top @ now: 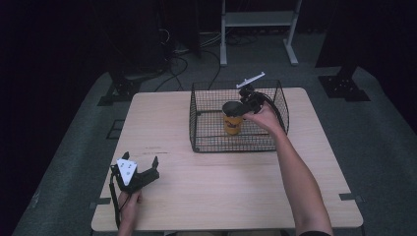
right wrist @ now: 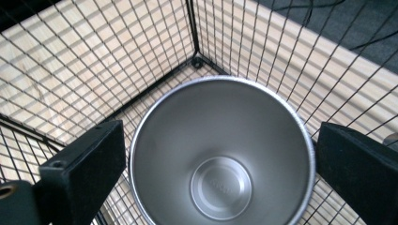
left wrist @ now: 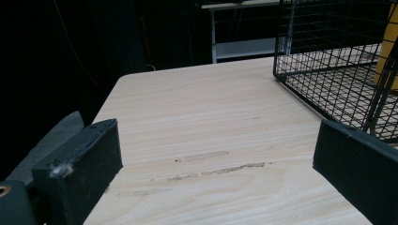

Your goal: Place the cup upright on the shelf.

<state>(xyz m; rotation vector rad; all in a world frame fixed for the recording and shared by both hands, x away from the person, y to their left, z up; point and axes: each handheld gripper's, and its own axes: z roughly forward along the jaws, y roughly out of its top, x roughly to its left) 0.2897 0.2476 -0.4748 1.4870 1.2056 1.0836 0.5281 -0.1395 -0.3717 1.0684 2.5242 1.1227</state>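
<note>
A yellow cup point(top: 232, 125) with a steel inside point(right wrist: 220, 154) stands upright in the black wire basket point(top: 196, 123) on the wooden table point(top: 221, 182). My right gripper point(top: 240, 107) reaches down into the basket from the far right side. It is open, with one jaw on each side of the cup's rim, close to it or just touching. My left gripper point(top: 141, 160) rests on the table near the front left corner. It is open with nothing between its jaws point(left wrist: 218, 140), and it points toward the basket point(left wrist: 328, 70).
The basket walls point(right wrist: 192, 28) rise around the cup on all sides. A metal rack point(top: 258, 19) stands on the floor beyond the table. Bare tabletop point(left wrist: 202, 108) lies between the left gripper and the basket.
</note>
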